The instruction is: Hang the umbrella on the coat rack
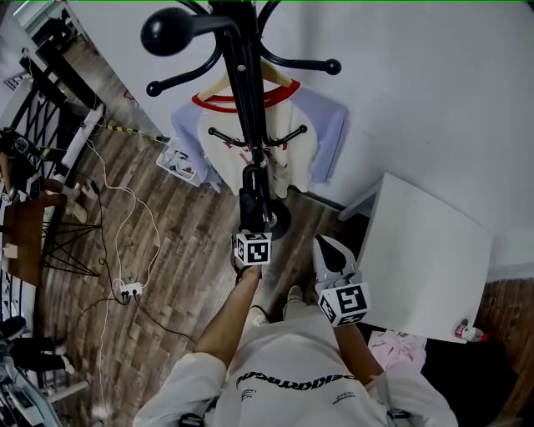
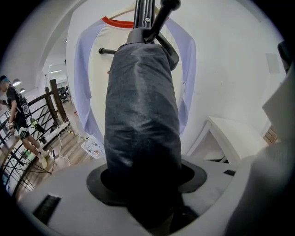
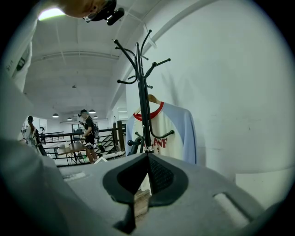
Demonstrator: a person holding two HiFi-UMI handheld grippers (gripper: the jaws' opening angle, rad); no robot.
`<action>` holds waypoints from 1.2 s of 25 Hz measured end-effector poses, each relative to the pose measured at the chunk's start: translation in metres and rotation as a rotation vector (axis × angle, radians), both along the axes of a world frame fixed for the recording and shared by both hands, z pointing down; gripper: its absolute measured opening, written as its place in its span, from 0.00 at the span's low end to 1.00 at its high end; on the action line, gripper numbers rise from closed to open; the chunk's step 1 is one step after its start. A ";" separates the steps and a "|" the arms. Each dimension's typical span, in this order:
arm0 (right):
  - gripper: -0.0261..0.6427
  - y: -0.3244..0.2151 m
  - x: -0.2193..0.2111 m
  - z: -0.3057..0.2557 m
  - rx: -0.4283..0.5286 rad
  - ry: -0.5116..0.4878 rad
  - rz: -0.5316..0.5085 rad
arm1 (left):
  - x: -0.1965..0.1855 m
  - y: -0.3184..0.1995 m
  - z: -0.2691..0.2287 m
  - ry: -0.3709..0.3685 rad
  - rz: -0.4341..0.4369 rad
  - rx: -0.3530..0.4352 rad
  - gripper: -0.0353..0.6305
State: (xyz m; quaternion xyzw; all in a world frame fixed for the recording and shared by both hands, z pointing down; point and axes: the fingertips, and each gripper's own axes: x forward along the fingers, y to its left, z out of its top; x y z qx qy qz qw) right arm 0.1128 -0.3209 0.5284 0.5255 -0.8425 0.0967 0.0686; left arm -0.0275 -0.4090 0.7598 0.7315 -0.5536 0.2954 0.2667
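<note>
Nearest the person, the right gripper (image 3: 147, 173) has its jaws pressed together with nothing between them. It hangs right of the work, low beside the white table (image 1: 425, 250), and plays no part in the hold.

The left gripper (image 2: 145, 177) pinches the folded umbrella (image 2: 140, 106). The dark, rolled canopy fills the gap between the pads, which press on its near end. From there the umbrella's body runs away from the jaws and upward, towards the coat rack (image 3: 144, 92).

At the umbrella's far end, its narrow collar sits right against the rack's black pole, level with the lower pegs (image 2: 162, 14). One of these pegs slants up just past the tip. A dark curved piece shows at the right of the collar, but I cannot tell whether it is a strap or a hook, or whether it has caught on a peg.

I judge that the carry to the rack is done and the hanging itself is not. The umbrella's weight is in the jaws, and what is left is to seat it on a peg and let go.

Farther off, behind the pole, a red-collared raglan shirt (image 3: 170, 124) hangs against the white wall.
</note>
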 end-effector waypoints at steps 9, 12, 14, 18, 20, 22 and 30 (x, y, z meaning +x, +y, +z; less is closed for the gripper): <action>0.03 -0.001 0.007 0.005 -0.016 0.010 0.011 | 0.004 -0.018 0.019 -0.003 0.003 -0.001 0.43; 0.04 -0.001 0.007 0.007 -0.019 0.011 0.014 | 0.005 -0.025 0.025 -0.003 0.018 0.026 0.44; 0.04 0.000 0.008 0.009 -0.023 0.015 0.014 | 0.006 -0.031 0.028 0.004 0.027 0.036 0.44; 0.04 0.000 0.009 0.012 -0.031 0.025 0.015 | 0.011 -0.044 0.032 0.020 0.040 0.053 0.44; 0.04 -0.001 0.010 0.013 -0.034 0.025 0.017 | 0.014 -0.050 0.033 0.030 0.045 0.062 0.44; 0.04 -0.001 0.011 0.013 -0.039 0.016 0.021 | 0.016 -0.055 0.035 0.038 0.046 0.065 0.44; 0.04 0.000 0.017 0.012 -0.044 0.004 0.028 | 0.030 -0.064 0.037 0.094 0.066 0.029 0.45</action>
